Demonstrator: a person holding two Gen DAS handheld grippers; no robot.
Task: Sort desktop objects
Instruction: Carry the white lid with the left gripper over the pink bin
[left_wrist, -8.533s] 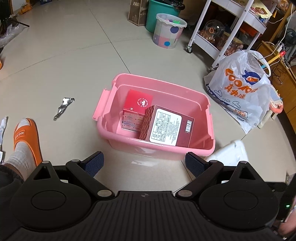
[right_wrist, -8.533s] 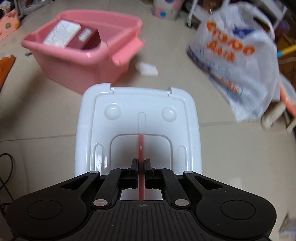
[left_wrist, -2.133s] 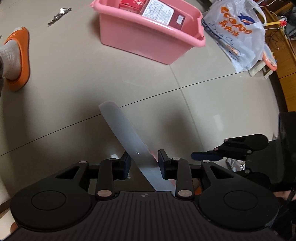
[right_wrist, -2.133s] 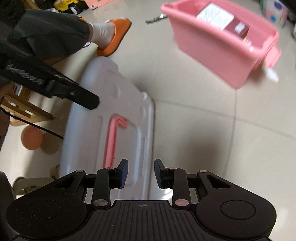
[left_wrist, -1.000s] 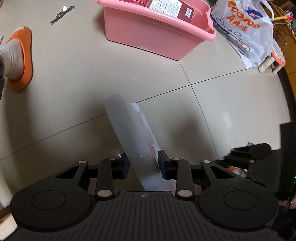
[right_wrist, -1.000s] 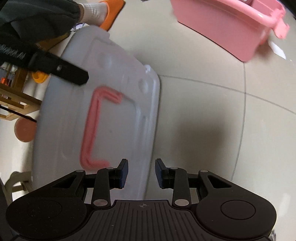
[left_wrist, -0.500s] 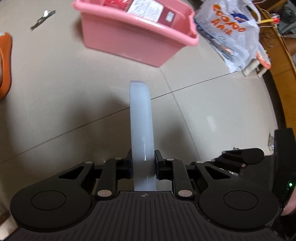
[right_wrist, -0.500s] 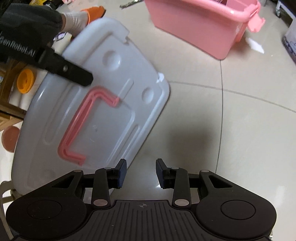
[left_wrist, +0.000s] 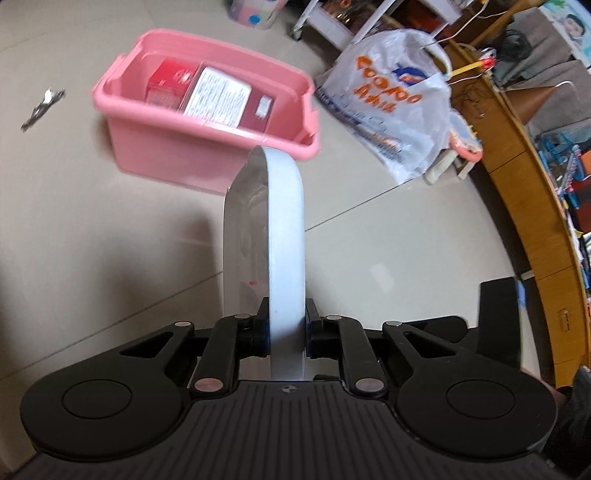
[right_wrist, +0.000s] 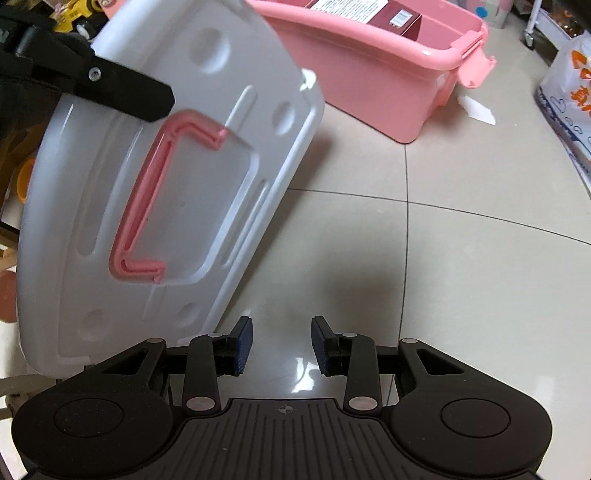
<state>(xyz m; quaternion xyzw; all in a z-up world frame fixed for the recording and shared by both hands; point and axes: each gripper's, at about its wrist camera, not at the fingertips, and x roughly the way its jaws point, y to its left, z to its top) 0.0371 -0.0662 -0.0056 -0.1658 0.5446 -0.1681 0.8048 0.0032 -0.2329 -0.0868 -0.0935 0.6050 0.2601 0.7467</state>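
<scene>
The floor (left_wrist: 110, 229) is pale glossy tile with thin grout lines, and it mirrors the room light near the right gripper. At the far right of the left wrist view a curved wooden counter (left_wrist: 532, 206) runs along the wall, cluttered on top. A white plastic bag (left_wrist: 399, 110) with orange lettering slumps on the tiles in front of it. Behind that stands a white wheeled rack (left_wrist: 332, 26), and at the far edge a pale bin with coloured dots (left_wrist: 255, 13). A crumpled scrap of foil (left_wrist: 42, 109) lies alone on the far left; a small white scrap of paper (right_wrist: 476, 109) lies just beside the tub's right end.

The pink storage tub (left_wrist: 177, 155) sits open on the floor in the far middle. Inside it a red box (left_wrist: 166, 83) leans on the left, and a larger dark red box (left_wrist: 236, 99) with a white printed label lies touching it on the right.

The white lid (right_wrist: 166, 192), with its pink handle (right_wrist: 147, 210) folded flat, hangs tilted above the tiles, nearer than the tub and apart from it. The left gripper (left_wrist: 286, 330) is clenched on the lid's edge, pads pressing both faces. The right gripper (right_wrist: 282, 349) is released, with only floor between its blue pads (right_wrist: 243, 347); the lid's lower corner seems just left of it, though the fisheye makes that hard to judge.
</scene>
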